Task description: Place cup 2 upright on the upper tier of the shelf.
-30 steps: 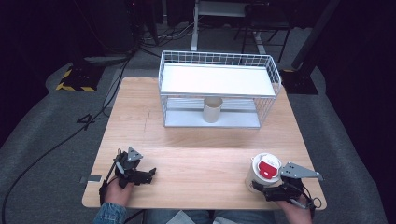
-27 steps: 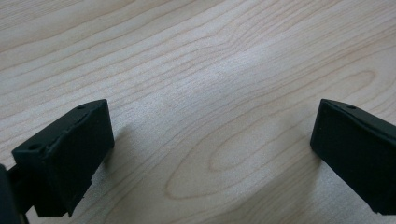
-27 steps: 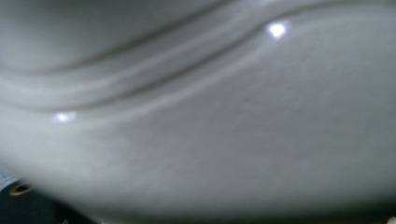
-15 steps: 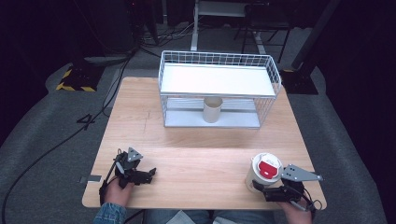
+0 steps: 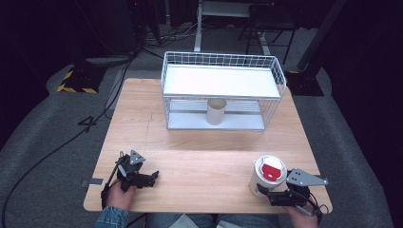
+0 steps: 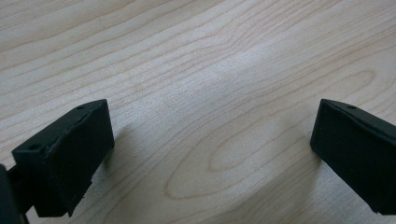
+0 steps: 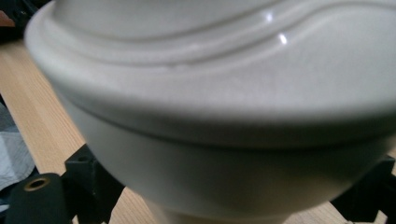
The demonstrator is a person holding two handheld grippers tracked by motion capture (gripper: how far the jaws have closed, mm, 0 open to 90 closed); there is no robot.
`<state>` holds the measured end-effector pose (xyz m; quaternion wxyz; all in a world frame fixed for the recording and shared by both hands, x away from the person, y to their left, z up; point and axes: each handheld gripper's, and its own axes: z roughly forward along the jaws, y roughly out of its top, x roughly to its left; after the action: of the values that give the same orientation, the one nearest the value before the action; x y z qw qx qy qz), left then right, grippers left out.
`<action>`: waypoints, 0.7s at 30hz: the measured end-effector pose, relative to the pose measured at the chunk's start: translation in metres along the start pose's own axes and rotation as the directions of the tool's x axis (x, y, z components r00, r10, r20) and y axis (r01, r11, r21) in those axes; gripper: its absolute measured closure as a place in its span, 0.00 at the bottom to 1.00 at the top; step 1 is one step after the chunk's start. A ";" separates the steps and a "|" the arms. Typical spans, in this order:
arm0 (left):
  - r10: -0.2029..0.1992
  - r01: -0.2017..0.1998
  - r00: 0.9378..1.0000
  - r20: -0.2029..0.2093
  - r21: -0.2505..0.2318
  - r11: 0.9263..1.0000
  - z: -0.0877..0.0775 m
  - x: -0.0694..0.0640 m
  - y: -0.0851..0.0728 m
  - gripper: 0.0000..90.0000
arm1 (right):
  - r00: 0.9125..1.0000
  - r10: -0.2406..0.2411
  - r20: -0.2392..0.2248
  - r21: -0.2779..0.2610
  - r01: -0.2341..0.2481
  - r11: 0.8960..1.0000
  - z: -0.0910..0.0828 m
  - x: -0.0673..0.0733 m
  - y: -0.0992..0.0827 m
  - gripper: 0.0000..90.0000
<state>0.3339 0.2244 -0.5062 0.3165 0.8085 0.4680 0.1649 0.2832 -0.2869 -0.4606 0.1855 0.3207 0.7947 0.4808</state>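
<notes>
Right tongs just closed on cup.

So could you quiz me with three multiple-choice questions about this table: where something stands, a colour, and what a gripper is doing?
1. Where does the beige tube stand?
A. On the lower level of the wire shelf
B. On the shelf's top board
C. Beside the left gripper

2. What colour is the patch on the lidded cup?
A. Blue
B. Red
C. Green

3. How is the right gripper?
A. Open over bare wood
B. Closed on the cup
C. Inside the shelf

Answers: 1 A, the tube stands under the white top board. 2 B, the high view shows red on the lid. 3 B, its jaws have just closed against the cup's sides.
</notes>
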 end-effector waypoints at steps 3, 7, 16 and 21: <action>0.000 0.000 1.000 0.001 0.000 1.000 0.000 0.000 0.000 0.00 | 1.000 -0.008 -0.003 -0.010 0.008 1.000 -0.001 0.001 0.002 0.15; 0.000 0.000 1.000 0.000 0.000 1.000 0.000 0.000 0.000 0.00 | 1.000 -0.010 -0.009 -0.026 0.010 1.000 -0.004 0.002 0.006 0.15; 0.000 0.000 1.000 0.000 0.000 1.000 0.000 0.000 0.000 0.00 | 1.000 -0.006 -0.021 -0.060 0.005 0.998 -0.009 -0.001 0.017 0.15; -0.001 0.001 1.000 0.000 0.000 1.000 0.000 0.000 0.000 0.00 | 1.000 -0.017 -0.026 -0.079 0.014 0.997 -0.012 -0.003 0.029 0.15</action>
<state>0.3344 0.2244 -0.5063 0.3168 0.8083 0.4682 0.1647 0.2873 -0.2870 -0.4294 0.1911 0.3005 0.7801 0.5144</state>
